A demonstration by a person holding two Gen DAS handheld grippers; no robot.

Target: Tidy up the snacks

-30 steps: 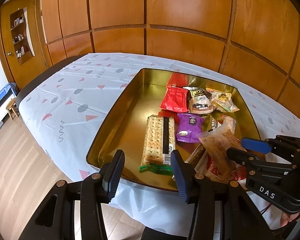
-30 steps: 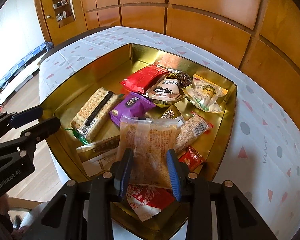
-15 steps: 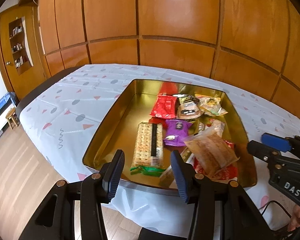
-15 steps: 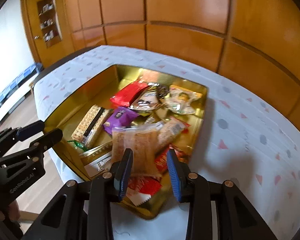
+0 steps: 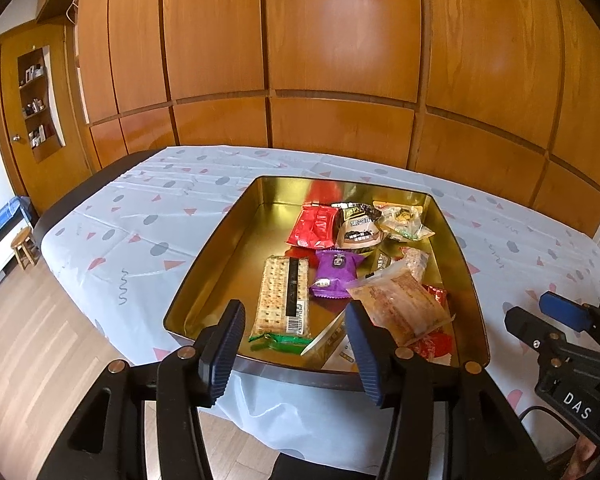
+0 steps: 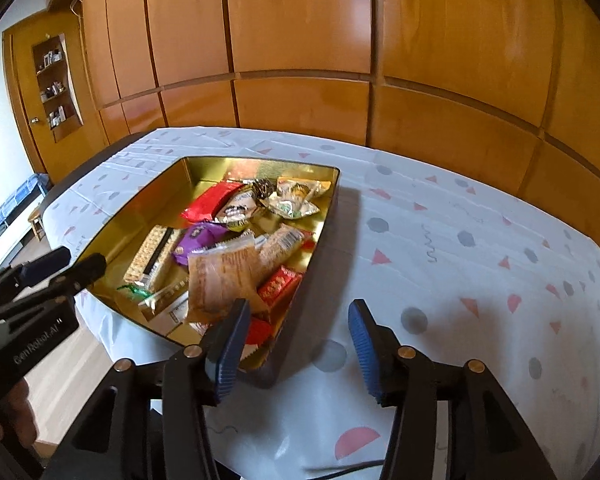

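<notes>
meanwhile, the assorted wrapped snacks, among them a clear-wrapped orange pastry packet (image 5: 400, 306), are seen lying in the shallow gold metal tray (image 5: 216, 256) on the patterned white tablecloth (image 6: 460, 240), while the left gripper (image 5: 296, 340) and right gripper (image 6: 296, 346) are both being opened with nothing held between their jaws.

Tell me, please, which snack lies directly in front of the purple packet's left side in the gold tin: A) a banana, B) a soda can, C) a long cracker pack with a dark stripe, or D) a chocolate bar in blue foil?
C: the cracker pack lies beside the purple packet in the gold tin.
</notes>
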